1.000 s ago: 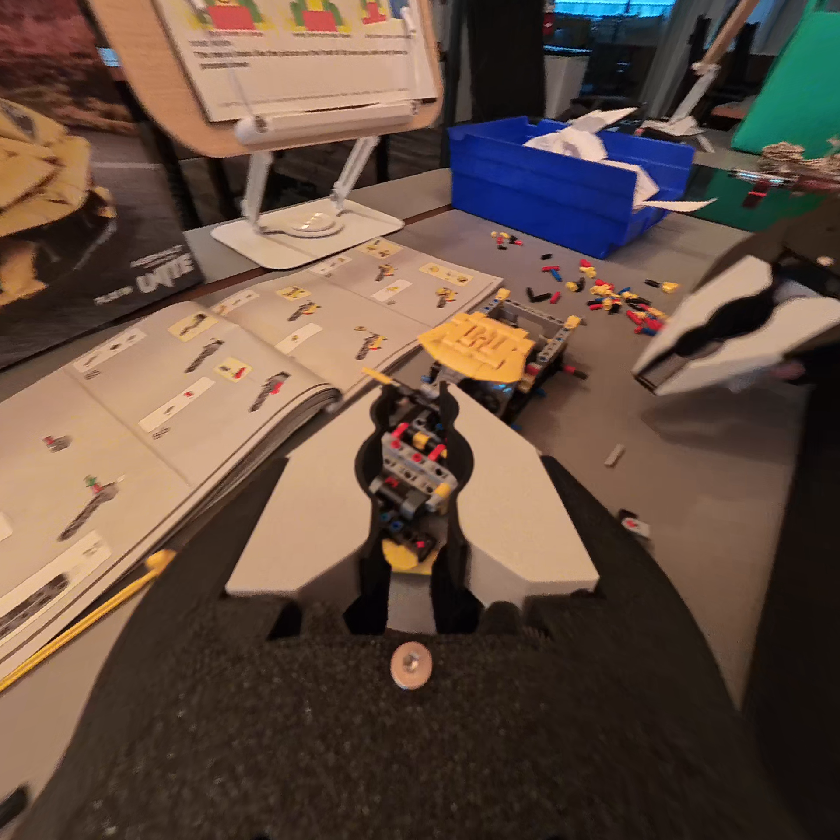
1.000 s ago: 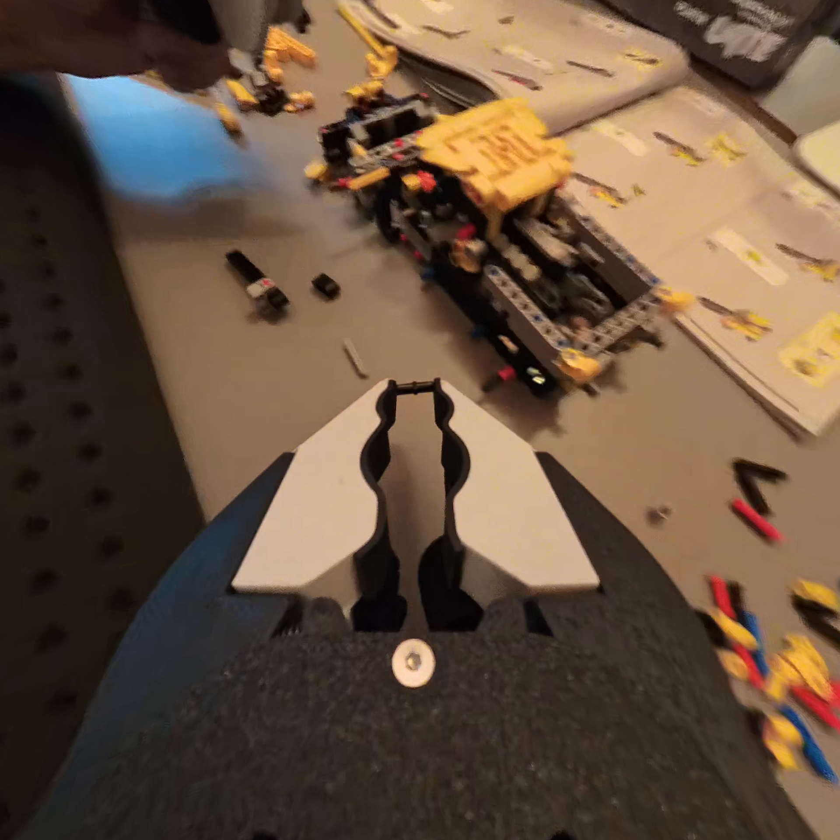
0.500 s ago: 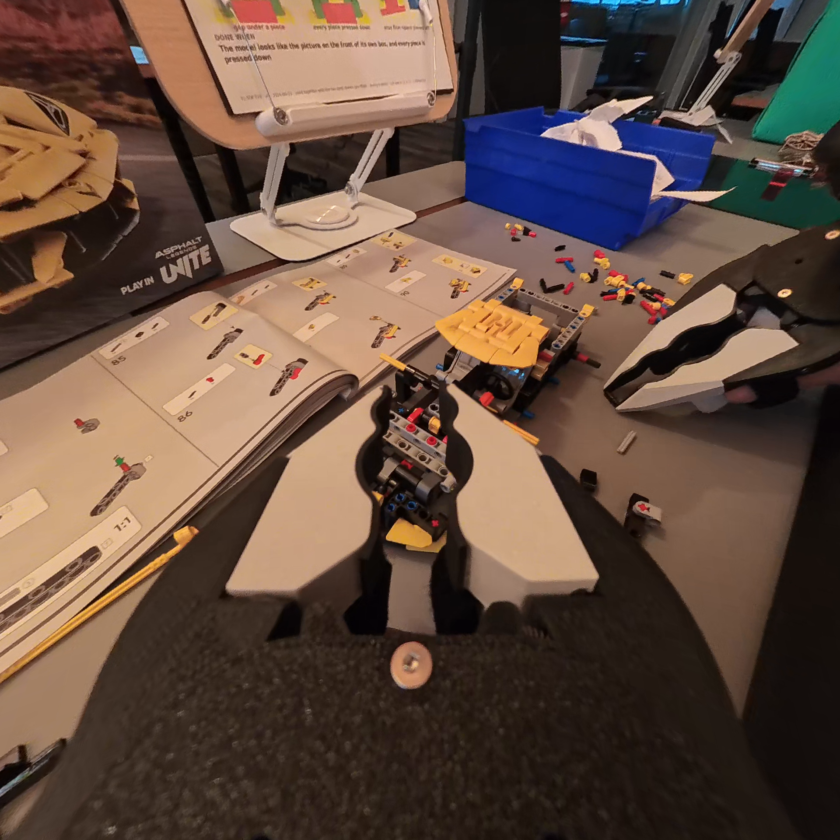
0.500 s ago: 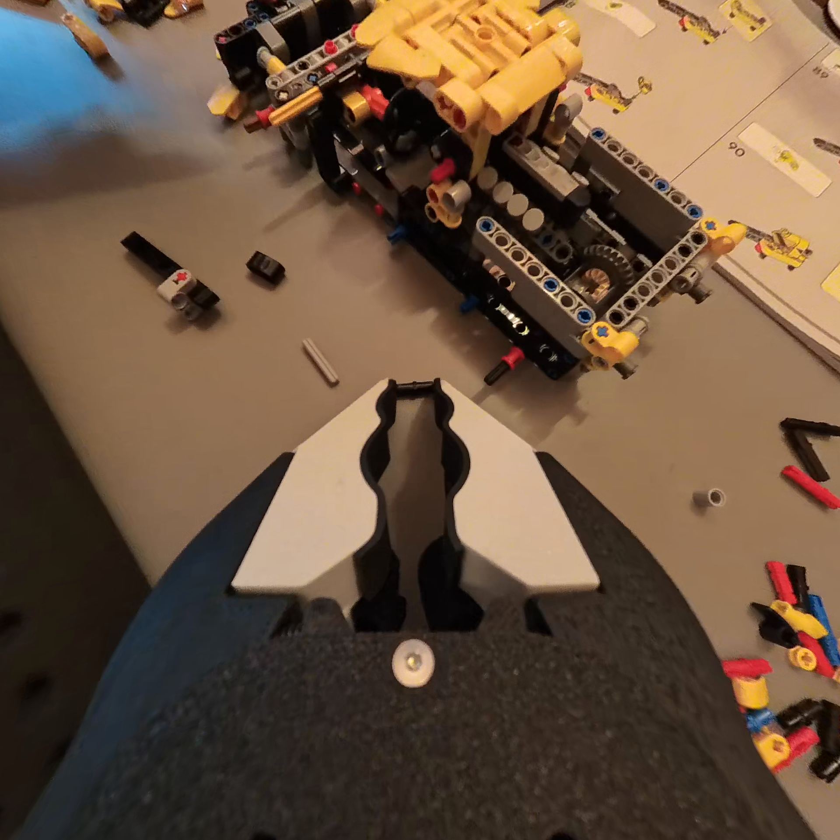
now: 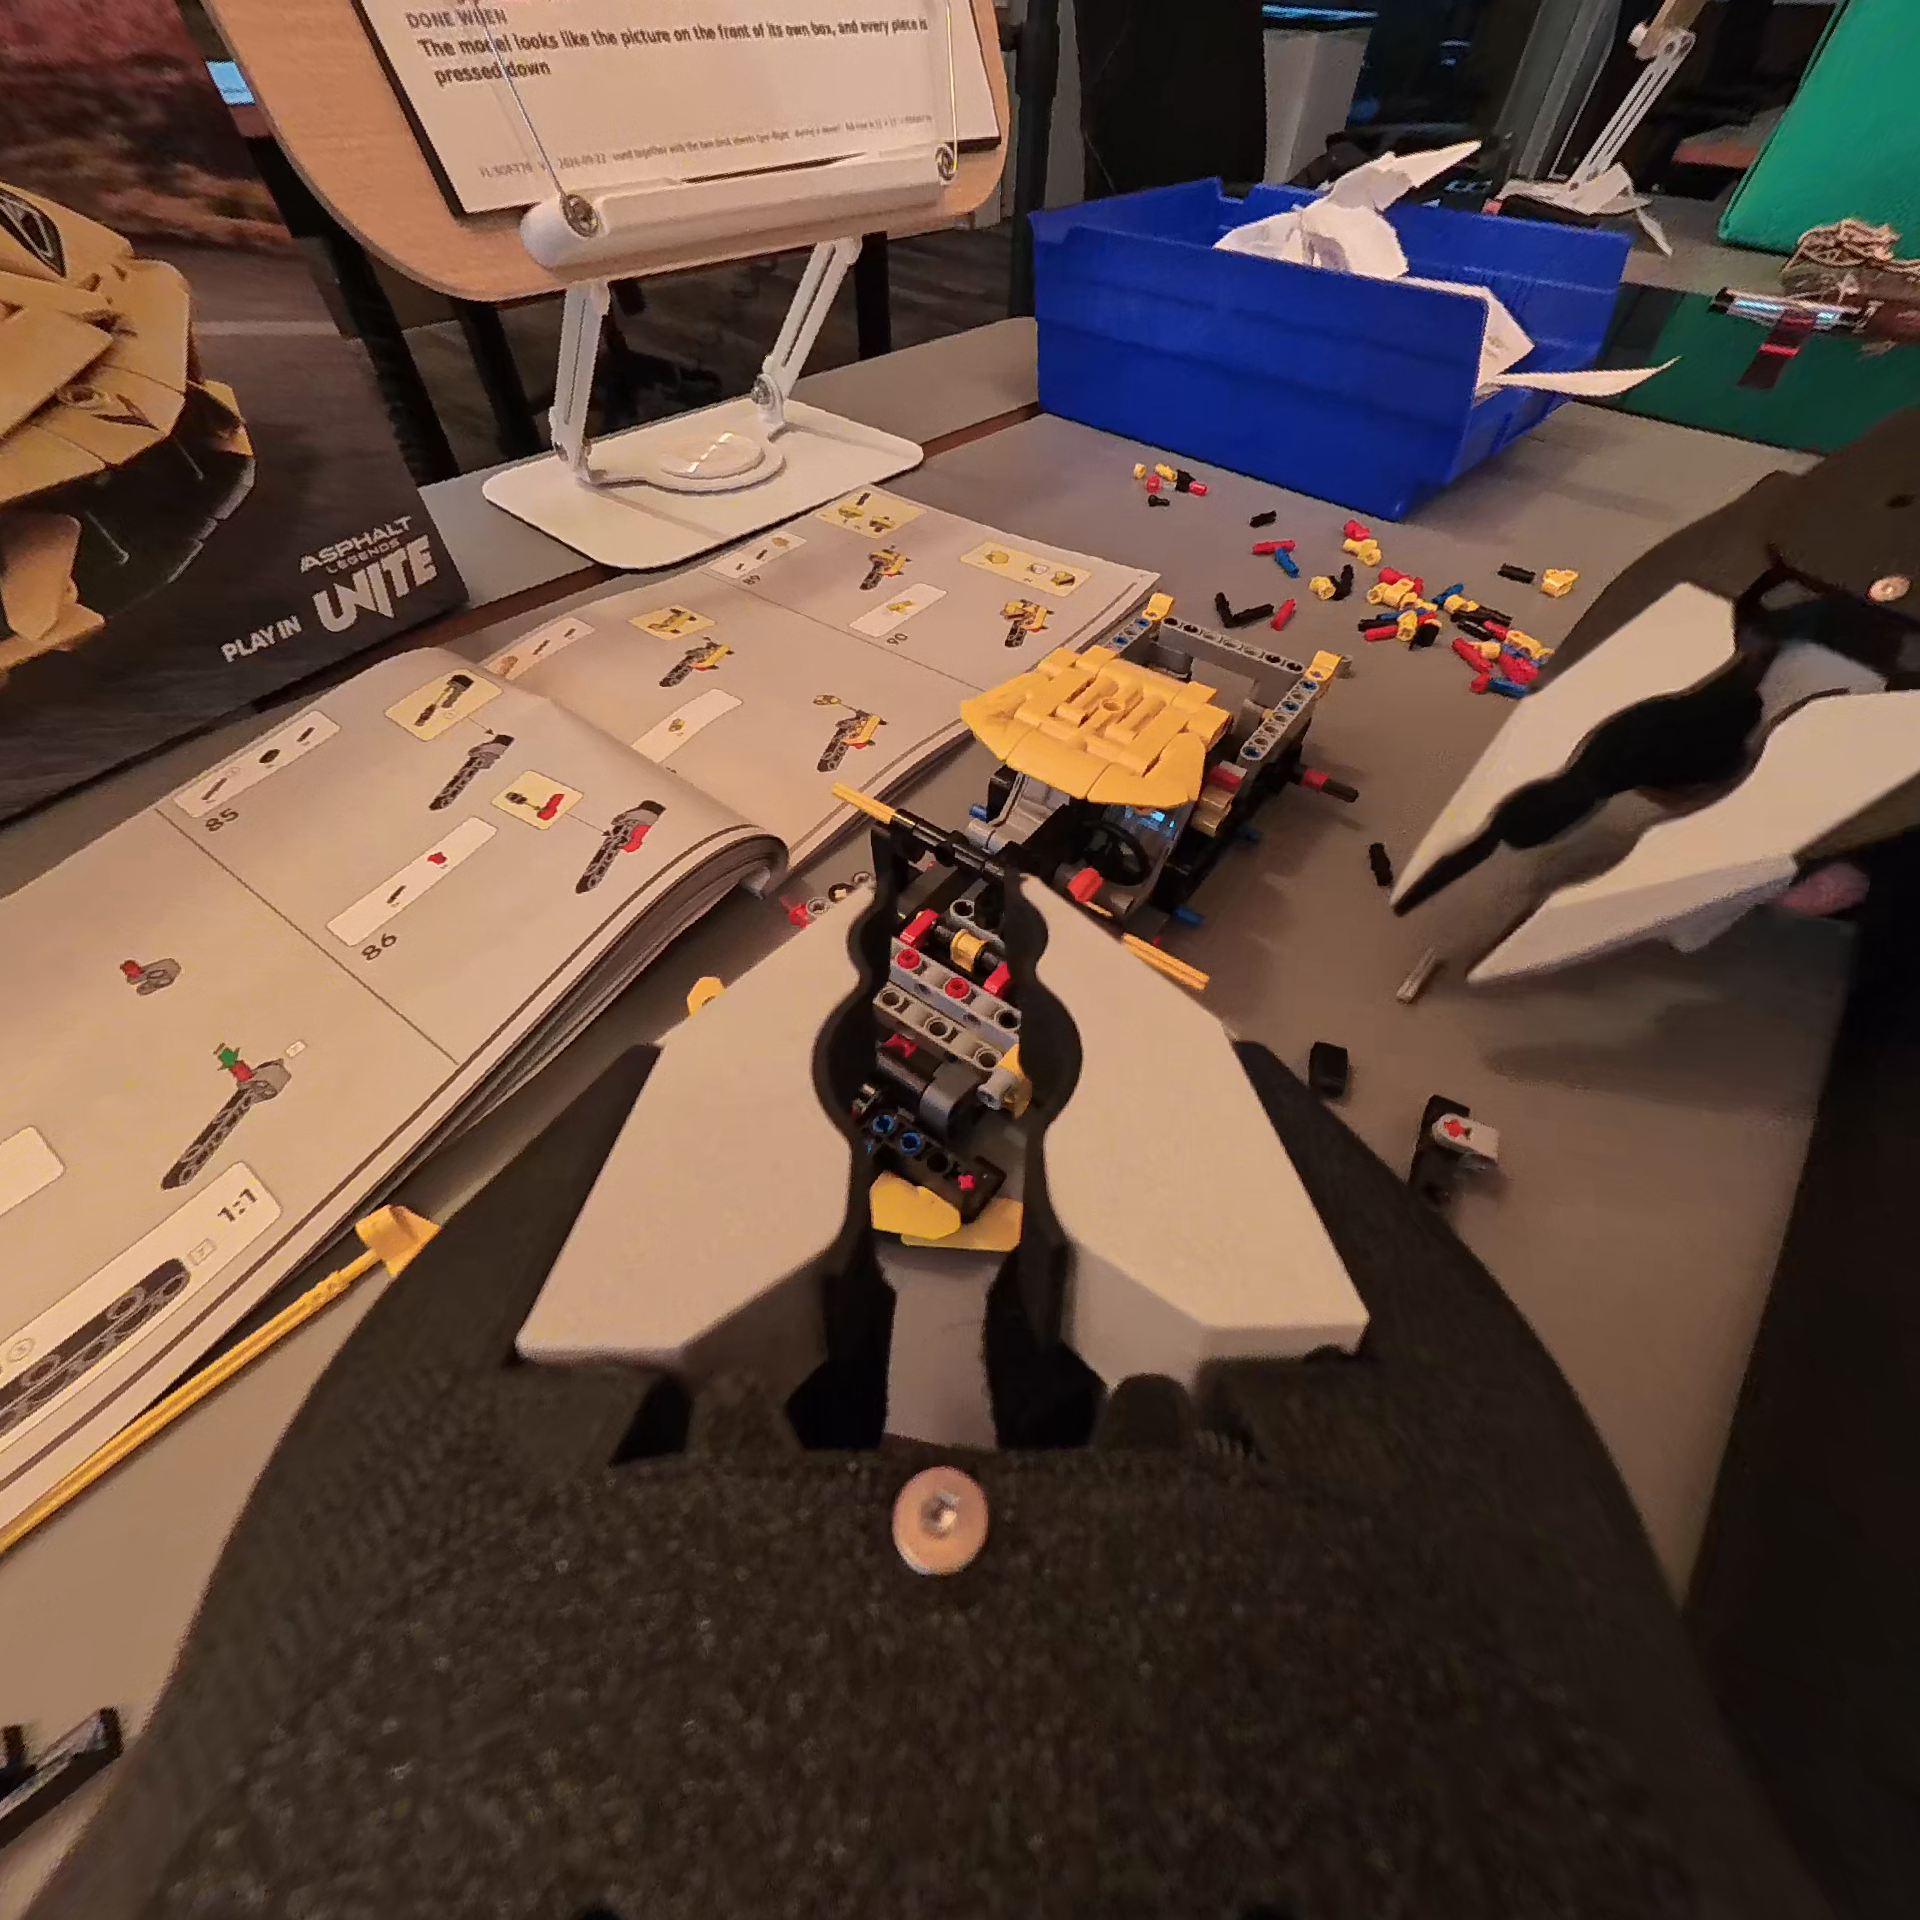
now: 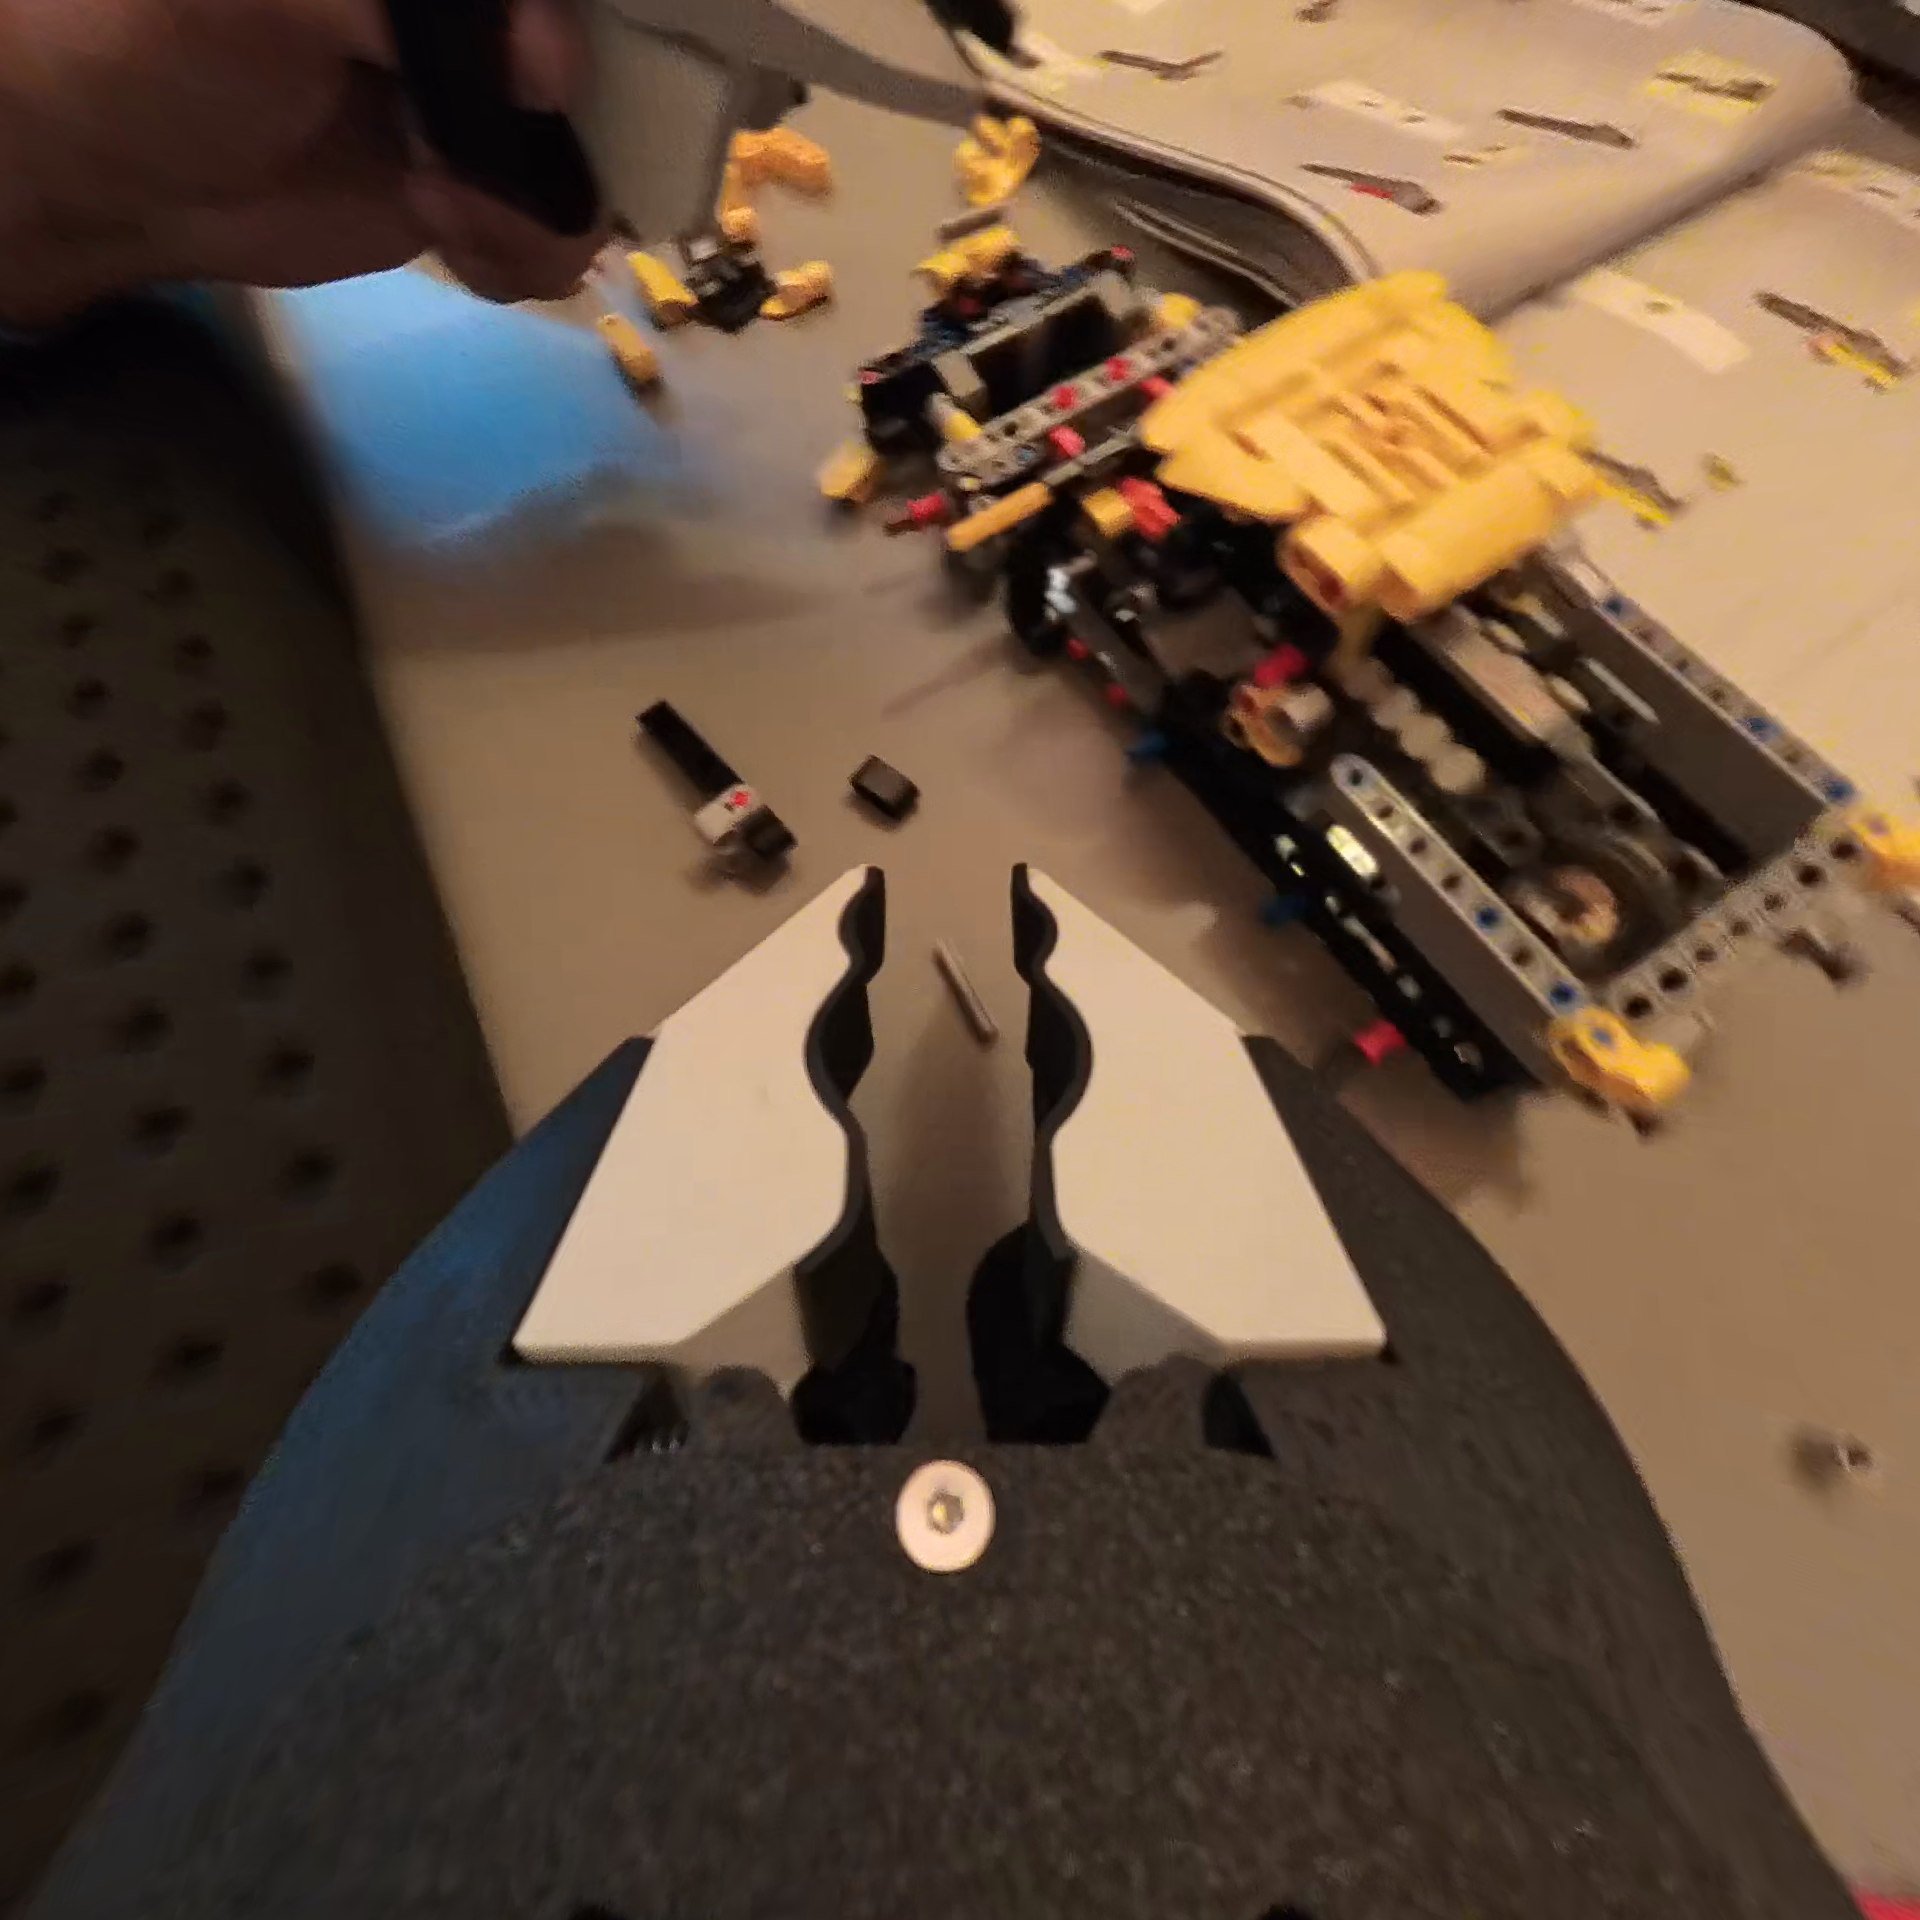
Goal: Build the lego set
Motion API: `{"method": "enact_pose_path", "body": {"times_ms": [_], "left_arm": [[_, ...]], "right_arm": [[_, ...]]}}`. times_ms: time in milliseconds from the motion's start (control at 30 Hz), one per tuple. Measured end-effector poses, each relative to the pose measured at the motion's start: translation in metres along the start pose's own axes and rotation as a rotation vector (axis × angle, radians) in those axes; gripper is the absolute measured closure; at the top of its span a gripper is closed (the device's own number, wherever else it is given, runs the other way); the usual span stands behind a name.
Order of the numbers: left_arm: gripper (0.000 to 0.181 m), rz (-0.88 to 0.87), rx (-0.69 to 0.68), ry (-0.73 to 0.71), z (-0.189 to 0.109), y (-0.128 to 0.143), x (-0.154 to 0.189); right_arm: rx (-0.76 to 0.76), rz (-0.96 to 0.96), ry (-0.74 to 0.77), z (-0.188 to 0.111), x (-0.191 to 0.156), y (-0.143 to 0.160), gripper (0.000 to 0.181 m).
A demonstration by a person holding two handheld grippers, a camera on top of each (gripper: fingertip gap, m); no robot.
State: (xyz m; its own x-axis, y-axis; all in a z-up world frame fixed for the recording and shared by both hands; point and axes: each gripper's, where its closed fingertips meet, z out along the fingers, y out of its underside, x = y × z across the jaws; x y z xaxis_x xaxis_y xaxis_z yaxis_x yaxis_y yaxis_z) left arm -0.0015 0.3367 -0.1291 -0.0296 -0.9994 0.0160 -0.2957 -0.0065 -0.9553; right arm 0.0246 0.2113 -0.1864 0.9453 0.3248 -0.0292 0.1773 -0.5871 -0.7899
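A: Biggest thing first. The half-built car (image 5: 1117, 769), yellow panel on top over a grey beam frame, sits on the grey table (image 5: 1621, 1195) dead ahead of the left gripper (image 5: 945, 883) and up-right of the right gripper (image 6: 945, 883). Parked flat so both tools can get at it, I'd say.

B: Left gripper's state?

A: Clamped on a sub-assembly (image 5: 951, 1049), a chunk of grey beams with red pins and a yellow bit at its near end, sitting between the fingers. Held off the table and pointed at the car. Looks like it's being kept steady for a part to go in, or for mating to the chassis.

B: Right one?

A: Jaws apart, nothing held. A small grey axle (image 6: 964, 989) lies on the table in the gap between its fingers, not gripped. My guess is that's the next pick. The right view is blurred, so contact is hard to call.

B: What's around?

A: The open instruction booklet (image 5: 436, 883) lies left of the left gripper, touching the car's far side. A blue bin (image 5: 1278, 343) stands far ahead, with a scatter of loose pins (image 5: 1423, 613) just short of it.

B: Obstructions?

A: A black beam with a grey end (image 6: 717, 784) and a small black piece (image 6: 883, 790) lie just beyond the right fingertips, near the axle. Closing sloppily could nudge them. The axle is thin and flat on the table, so it may roll.
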Motion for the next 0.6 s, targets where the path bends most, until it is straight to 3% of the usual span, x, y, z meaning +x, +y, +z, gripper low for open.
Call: {"method": "enact_pose_path", "body": {"times_ms": [267, 433, 533, 600], "left_arm": [[0.161, 0.017, -0.041, 0.045, 0.004, 0.007, 0.013], [0.163, -0.201, -0.148, 0.325, 0.006, 0.024, 0.05], [0.163, -0.266, -0.093, 0.429, 0.0, 0.011, 0.063], [0.162, -0.31, -0.105, 0.523, -0.004, 0.01, 0.076]], "right_arm": [[-0.085, -0.195, -0.064, 0.039, -0.011, -0.003, 0.161], [-0.112, -0.215, -0.1, 0.043, -0.014, -0.003, 0.174], [0.068, -0.358, -0.019, 0.031, -0.018, -0.035, 0.174], [0.135, -0.525, 0.157, 0.02, -0.01, -0.053, 0.174]]}}
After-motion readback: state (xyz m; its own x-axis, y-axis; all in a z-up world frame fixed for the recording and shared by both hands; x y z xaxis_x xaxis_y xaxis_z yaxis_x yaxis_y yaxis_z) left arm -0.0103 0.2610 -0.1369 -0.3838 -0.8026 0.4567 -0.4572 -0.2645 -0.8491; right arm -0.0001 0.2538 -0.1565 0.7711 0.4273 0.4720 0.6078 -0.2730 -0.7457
